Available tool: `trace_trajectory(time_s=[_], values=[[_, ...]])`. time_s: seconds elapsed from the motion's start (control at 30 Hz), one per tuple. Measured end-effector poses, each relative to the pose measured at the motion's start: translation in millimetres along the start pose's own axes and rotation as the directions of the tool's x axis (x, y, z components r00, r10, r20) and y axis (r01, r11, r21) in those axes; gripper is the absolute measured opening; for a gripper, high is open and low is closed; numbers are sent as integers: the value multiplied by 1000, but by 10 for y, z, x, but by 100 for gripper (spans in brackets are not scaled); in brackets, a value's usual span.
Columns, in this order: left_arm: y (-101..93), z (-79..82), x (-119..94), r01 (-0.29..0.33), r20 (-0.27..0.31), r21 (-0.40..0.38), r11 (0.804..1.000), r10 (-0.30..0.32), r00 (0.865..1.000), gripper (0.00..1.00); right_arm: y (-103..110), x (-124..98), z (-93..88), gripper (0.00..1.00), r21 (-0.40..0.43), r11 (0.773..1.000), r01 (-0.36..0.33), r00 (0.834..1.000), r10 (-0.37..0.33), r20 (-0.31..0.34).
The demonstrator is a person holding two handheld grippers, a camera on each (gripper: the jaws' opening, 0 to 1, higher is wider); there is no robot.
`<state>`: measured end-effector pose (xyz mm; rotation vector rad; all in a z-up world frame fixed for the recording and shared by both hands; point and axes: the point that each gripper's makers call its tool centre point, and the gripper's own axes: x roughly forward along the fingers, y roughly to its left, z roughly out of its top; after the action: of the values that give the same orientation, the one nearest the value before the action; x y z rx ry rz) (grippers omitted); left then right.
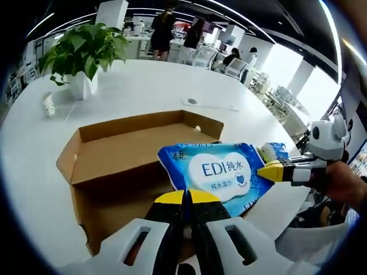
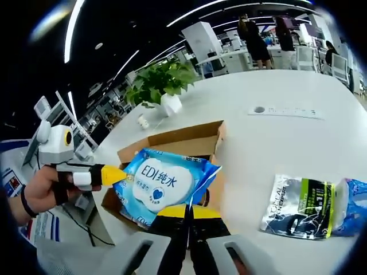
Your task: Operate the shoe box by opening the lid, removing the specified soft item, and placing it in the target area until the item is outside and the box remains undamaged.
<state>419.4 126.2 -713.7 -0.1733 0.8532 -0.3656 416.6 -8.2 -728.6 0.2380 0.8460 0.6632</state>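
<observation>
So the soft item here is a blue and white plastic pack of wet wipes (image 1: 221, 175), shiny and crinkly, with a white cloud-shaped label that reads "EDI" plus some Chinese characters and a little blue heart badge. It's held up in the air over the open brown corrugated cardboard shoe box (image 1: 123, 166), stretched between both tongs.

In the left gripper view, the left gripper (image 1: 187, 197) has its yellow-tipped black jaws clenched together on the pack's near edge at 6 o'clock, and the right gripper (image 1: 269, 171) comes in from 3 o'clock with its yellow tip pinching the pack's right side, a hand wrapped around its white handle. The right gripper view shows the same pack (image 2: 163, 183) from the other side: the right gripper (image 2: 187, 213) is pinched on the bottom edge at 6 o'clock, and the left gripper (image 2: 112, 175) bites the pack's edge from 9 o'clock.

The box's lid flap (image 1: 137, 146) is folded right back, plain brown inside, lying flat on the glossy white round table (image 1: 143, 86).

Out around it: a leafy green plant in a white pot (image 1: 83, 54) at 11 o'clock in the left gripper view. In the right gripper view, at 4 o'clock, a silver, black and lime foil sachet (image 2: 298, 213) lies flat on the table, its lettering looking like "L'OREAL", just beside a blue crinkly packet (image 2: 354, 206).
</observation>
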Motion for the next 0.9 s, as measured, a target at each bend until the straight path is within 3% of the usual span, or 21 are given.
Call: trace_trajectory(time_s=[0.33,0.9], values=[[-450,-13,203,49,-20,48,998,-48,999,0,-320,-319,-78,0,39,998,47,998,-48,28],[-1034,-46,512,111,-54,89,990,-107,993,0,-835,-739,-226,0,97,990,98,993,-103,51]])
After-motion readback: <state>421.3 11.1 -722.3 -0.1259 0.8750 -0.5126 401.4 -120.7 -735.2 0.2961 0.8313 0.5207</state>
